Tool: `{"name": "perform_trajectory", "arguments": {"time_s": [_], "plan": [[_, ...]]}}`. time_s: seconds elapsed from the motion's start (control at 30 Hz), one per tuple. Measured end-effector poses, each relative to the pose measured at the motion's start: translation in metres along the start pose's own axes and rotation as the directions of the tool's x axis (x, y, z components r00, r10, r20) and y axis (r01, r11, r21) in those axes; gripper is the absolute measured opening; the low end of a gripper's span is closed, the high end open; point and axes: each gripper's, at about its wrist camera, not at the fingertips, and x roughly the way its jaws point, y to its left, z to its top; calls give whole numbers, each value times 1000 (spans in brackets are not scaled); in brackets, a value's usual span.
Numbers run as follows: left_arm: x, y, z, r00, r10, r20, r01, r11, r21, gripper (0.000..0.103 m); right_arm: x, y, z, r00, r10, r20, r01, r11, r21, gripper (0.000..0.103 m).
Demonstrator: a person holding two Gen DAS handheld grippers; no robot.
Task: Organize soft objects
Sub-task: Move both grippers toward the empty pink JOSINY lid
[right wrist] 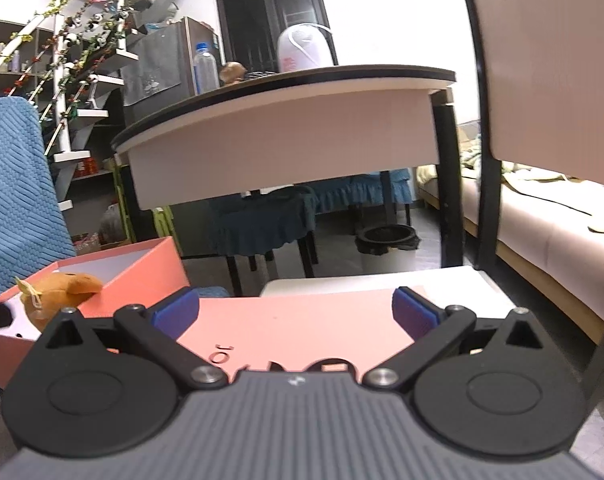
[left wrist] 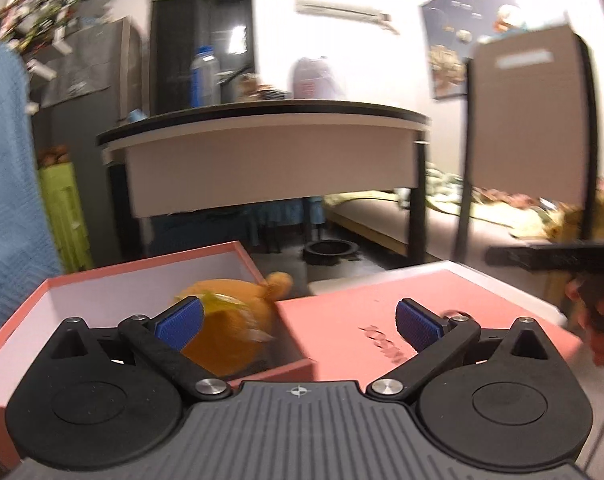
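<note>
An orange plush toy (left wrist: 237, 320) lies inside an open pink box (left wrist: 101, 276) with a white interior; one of its ears pokes over the box's right wall. My left gripper (left wrist: 297, 326) is open above the box's right front corner, its left blue pad in front of the toy, nothing between its fingers. The pink box lid (left wrist: 402, 312) lies flat to the right. In the right wrist view, my right gripper (right wrist: 295, 314) is open over the lid (right wrist: 293, 324), and the plush toy (right wrist: 57, 294) sits in the box (right wrist: 141, 280) at the left.
A chair (right wrist: 542, 80) with a pale backrest and black frame holds the lid. Behind stands a curved table (right wrist: 285, 120) carrying a bottle. A blue textured cloth (right wrist: 13, 184) hangs at left. A black bin (right wrist: 386, 248) and a sofa (right wrist: 542, 220) are on the right.
</note>
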Motion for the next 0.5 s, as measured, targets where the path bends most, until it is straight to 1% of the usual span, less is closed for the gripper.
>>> {"name": "perform_trajectory", "arguments": {"time_s": [0.1,0.2,0.3,0.37,0.43,0.5], "plan": [[-6,-11,-5,998,-55,-15,55,998,23,103,-2,-8,-3,1000,-20,-14,21,1000,16,103],[-6,-19,-11,996,-85,-42,86,996,27,103,-2,-14,-6,999,-40,-30,41,999,26,103],[-2,-24,-15,990,-112,-87,114,993,28,103,-1,-17,-9,998,-57,-41,58,998,25,103],[1,-26,-18,982,-136,-127,139,990,12,103,0,-18,-11,997,-63,-45,64,998,25,103],[3,-25,-21,970,-176,-168,177,984,-9,103,0,-19,-12,997,-66,-48,67,997,26,103],[4,-29,-24,960,-198,-198,200,980,-12,103,-1,-21,-14,996,-68,-53,69,997,26,103]]}}
